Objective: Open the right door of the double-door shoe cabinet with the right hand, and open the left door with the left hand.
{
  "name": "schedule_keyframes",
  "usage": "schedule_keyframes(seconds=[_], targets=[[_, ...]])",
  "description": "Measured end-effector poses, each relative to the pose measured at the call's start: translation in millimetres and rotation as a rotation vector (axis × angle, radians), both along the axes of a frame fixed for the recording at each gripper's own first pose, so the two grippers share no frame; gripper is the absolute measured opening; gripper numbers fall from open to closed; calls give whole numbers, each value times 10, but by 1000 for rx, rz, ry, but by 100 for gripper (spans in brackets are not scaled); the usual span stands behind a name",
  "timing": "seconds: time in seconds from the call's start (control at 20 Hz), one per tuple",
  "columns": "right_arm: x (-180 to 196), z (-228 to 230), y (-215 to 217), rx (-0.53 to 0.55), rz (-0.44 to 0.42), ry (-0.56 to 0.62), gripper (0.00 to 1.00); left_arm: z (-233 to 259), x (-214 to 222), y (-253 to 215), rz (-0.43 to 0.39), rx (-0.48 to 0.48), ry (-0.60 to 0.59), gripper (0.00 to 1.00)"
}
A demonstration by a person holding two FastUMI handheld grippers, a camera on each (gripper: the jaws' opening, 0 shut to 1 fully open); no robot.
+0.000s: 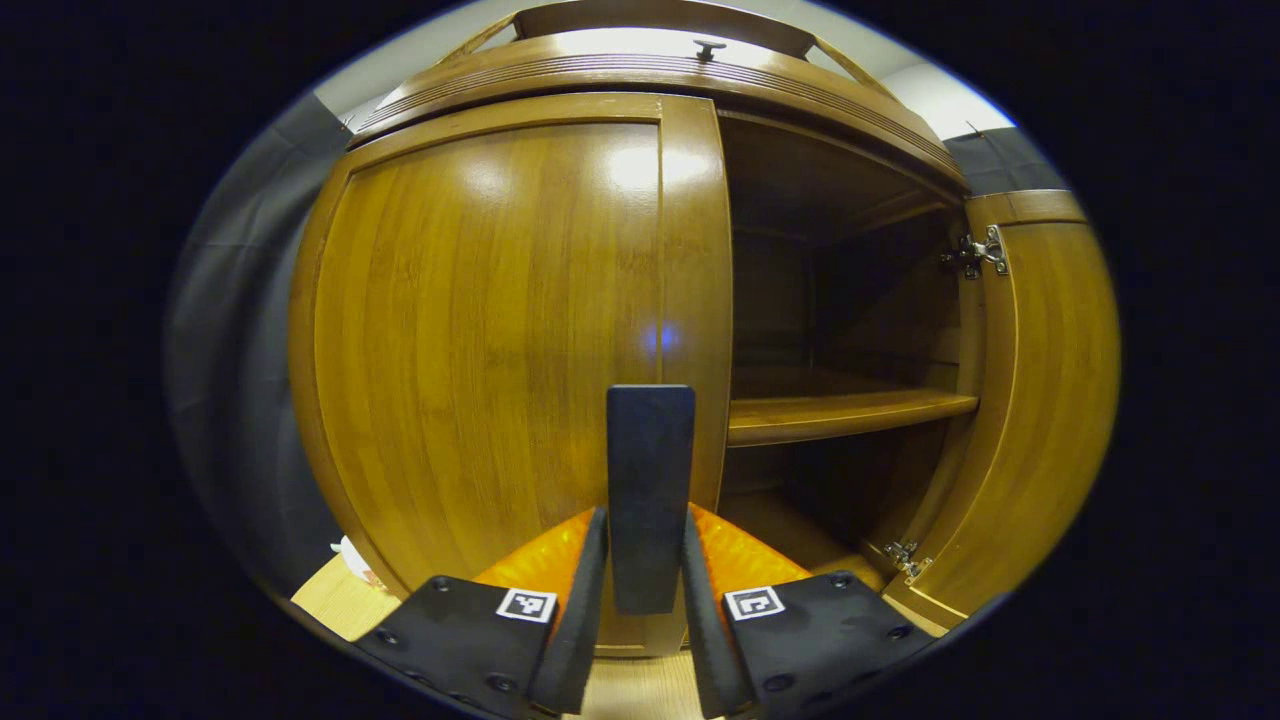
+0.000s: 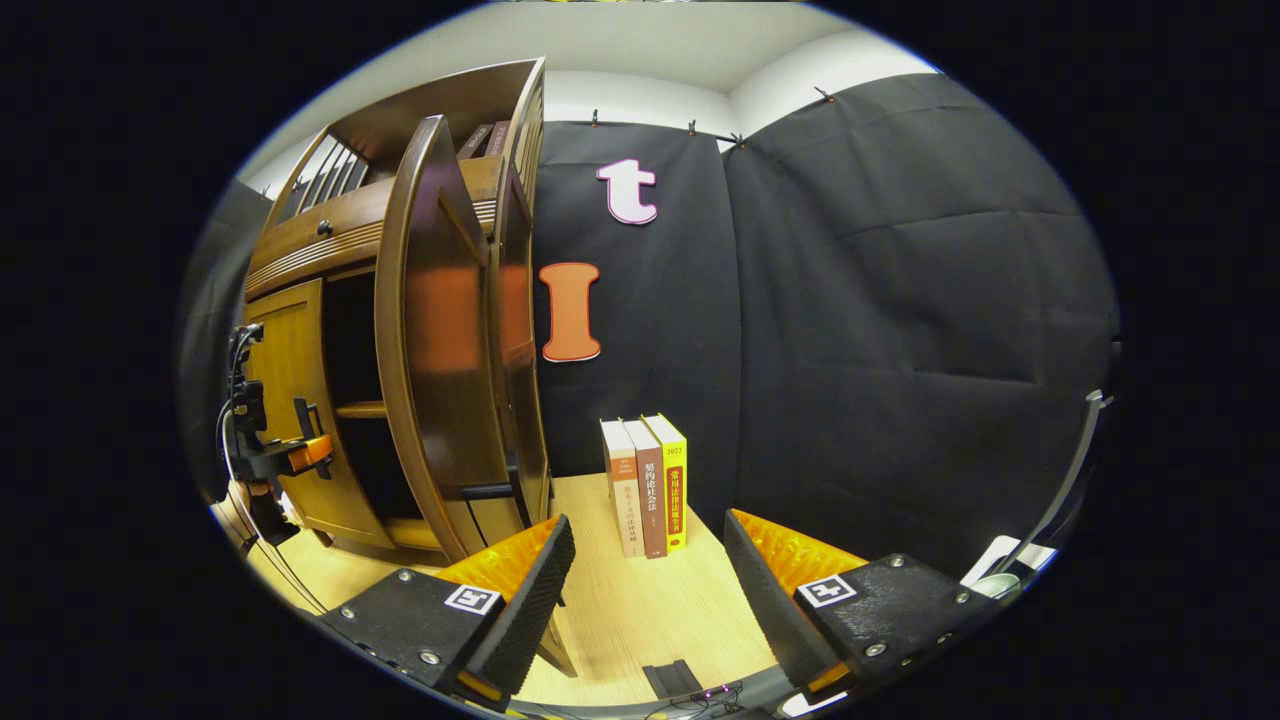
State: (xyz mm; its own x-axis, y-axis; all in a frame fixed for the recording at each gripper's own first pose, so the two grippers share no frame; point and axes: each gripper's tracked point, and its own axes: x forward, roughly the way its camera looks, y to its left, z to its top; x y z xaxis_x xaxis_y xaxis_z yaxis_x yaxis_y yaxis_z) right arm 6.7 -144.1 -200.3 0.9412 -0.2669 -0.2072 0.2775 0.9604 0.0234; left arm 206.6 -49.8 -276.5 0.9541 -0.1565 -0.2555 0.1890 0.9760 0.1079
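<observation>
Two fingers of the left gripper (image 1: 645,570) clamp the dark flat handle (image 1: 650,495) on the closed, glossy wooden left door (image 1: 490,340). Right door (image 1: 1040,390) stands wide; right gripper (image 2: 645,590) gapes, holding nothing, near three books (image 2: 647,483).

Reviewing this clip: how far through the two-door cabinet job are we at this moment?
About halfway. Done: the right door is swung wide open, exposing the shelf, and the right gripper is open, holding nothing. In hand: the left gripper is closed on the dark handle of the left door. Left: that door looks shut and needs pulling open.
</observation>
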Motion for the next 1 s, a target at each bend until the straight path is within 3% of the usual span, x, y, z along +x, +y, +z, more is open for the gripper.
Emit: schedule_keyframes(seconds=[0.05,0.1,0.35,0.55,0.6,1.0], targets=[[-4,7,4,0,-3,-2,99,-30,-8,-3,3,4,9,41],[-14,13,7,1,-6,-3,92,-8,-29,4,1,-2,9,42],[-107,63,88,3,-10,-9,92,8,-93,-6,-21,-28,36,40],[-201,150,200,-15,-11,-22,92,40,-325,73,-38,-43,27,40],[-224,179,232,-17,-12,-27,99,46,-383,79,-48,-54,23,40],[-366,337,533,-23,-8,-61,99,169,-842,282,-79,-84,30,38]])
